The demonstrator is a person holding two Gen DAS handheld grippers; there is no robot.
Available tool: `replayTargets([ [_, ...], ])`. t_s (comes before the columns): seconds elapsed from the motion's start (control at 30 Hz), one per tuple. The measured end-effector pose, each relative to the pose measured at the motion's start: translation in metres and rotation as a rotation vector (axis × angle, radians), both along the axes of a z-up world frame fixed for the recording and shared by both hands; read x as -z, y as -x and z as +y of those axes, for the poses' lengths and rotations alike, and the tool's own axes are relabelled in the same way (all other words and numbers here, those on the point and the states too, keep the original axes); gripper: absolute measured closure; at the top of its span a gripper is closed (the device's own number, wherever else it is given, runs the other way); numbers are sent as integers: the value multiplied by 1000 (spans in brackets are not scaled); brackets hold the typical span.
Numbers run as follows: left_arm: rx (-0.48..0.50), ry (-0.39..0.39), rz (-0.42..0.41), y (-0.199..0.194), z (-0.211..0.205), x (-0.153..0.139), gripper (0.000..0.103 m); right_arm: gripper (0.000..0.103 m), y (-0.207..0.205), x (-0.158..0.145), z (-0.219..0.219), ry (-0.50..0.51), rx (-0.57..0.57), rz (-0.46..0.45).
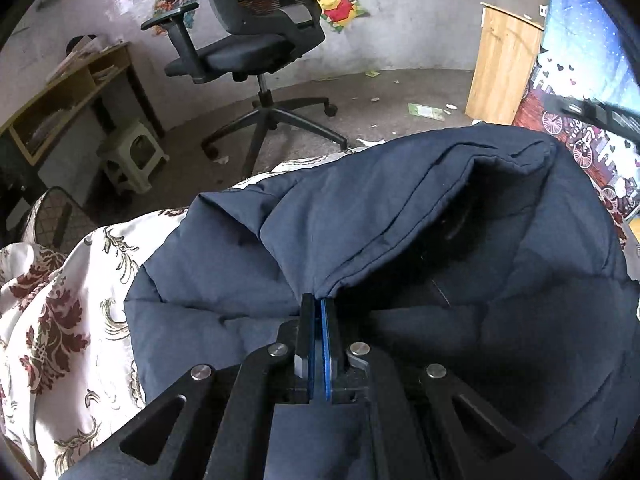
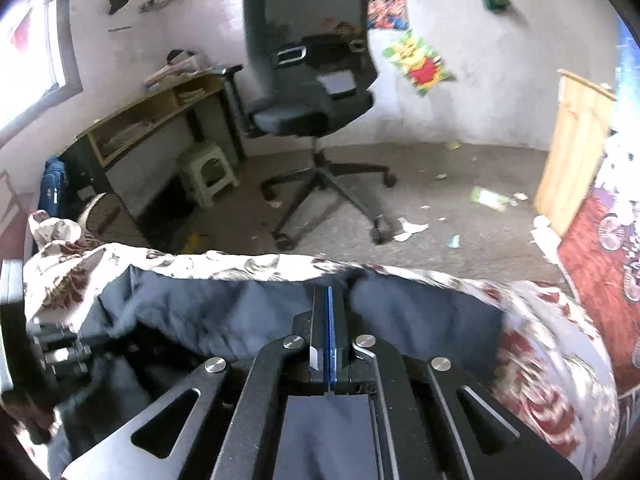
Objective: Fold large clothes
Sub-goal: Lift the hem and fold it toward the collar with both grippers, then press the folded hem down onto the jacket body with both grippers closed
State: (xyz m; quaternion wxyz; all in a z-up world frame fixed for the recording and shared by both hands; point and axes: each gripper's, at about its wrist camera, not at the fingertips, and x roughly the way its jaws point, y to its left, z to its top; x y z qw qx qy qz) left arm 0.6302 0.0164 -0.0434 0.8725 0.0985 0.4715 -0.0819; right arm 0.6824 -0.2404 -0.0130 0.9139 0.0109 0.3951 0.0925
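The task item is a large dark navy padded jacket [image 1: 400, 220], quilted in broad panels, lying on a bed covered with a white bedspread [image 1: 60, 300] printed in dark red and olive floral scrolls. In the left wrist view a stitched edge of the jacket is raised into a tent-like fold, with a dark hollow beneath it; the rest lies rumpled and spread towards the bed's far edge.

The left gripper [image 1: 319, 304] has its jaws pressed together on a corner of that raised hem, and the cloth runs taut from the pads. The right gripper [image 2: 329, 294] also has its jaws together, pinching the jacket's far edge near the edge of the bed; the fabric puckers at its tips.

Limits of observation: the right wrist view is motion-blurred, so seams and cloth detail there are indistinct. Both gripper bodies cover the near part of the jacket. Its full outline, sleeves and collar cannot be made out. The interior of the fold is in shadow. At the left margin of the right wrist view a blurred black mechanism shows, cut off by the frame.

Beyond the bed stand an office chair [image 1: 256, 32], a small stool [image 1: 132, 156] and a wooden table [image 1: 60, 92].
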Motion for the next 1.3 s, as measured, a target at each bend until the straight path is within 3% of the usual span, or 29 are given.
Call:
replayTargets([
  [0.13, -18, -7, -33, 3, -3, -9, 97, 102, -31, 50, 23, 120, -47, 232],
  [0.33, -18, 112, -183, 16, 5, -54, 96, 102, -21, 71, 21, 122, -96, 257],
  [0.47, -14, 221, -207, 8, 2, -72, 94, 102, -16, 74, 9, 81, -124, 285],
  [0.53, 0, 241, -155, -7, -7, -67, 94, 102, -12, 76, 4, 69, -133, 298],
  [0.6, 31, 244, -40, -27, -18, -49, 94, 102, -9, 79, -1, 47, -132, 318],
  [0.7, 61, 187, 180, -54, -30, -1, 94, 102, -15, 87, 1, 36, -131, 360],
  [0.77, 71, 173, 235, -56, -33, 17, 96, 102, -16, 94, 6, 68, -160, 390],
  [0.93, 104, 112, 268, -57, -38, 46, 100, 103, -9, 106, 16, 150, -180, 355],
  [1.07, 70, 118, 235, -51, -39, 56, 100, 103, -1, 108, 27, 216, -171, 292],
  [1.17, 55, 139, 204, -46, -35, 53, 100, 103, 4, 85, 20, 119, -131, 261],
  [1.3, 54, 158, 180, -42, -31, 53, 100, 103, 10, 52, 38, 28, -206, 194],
])
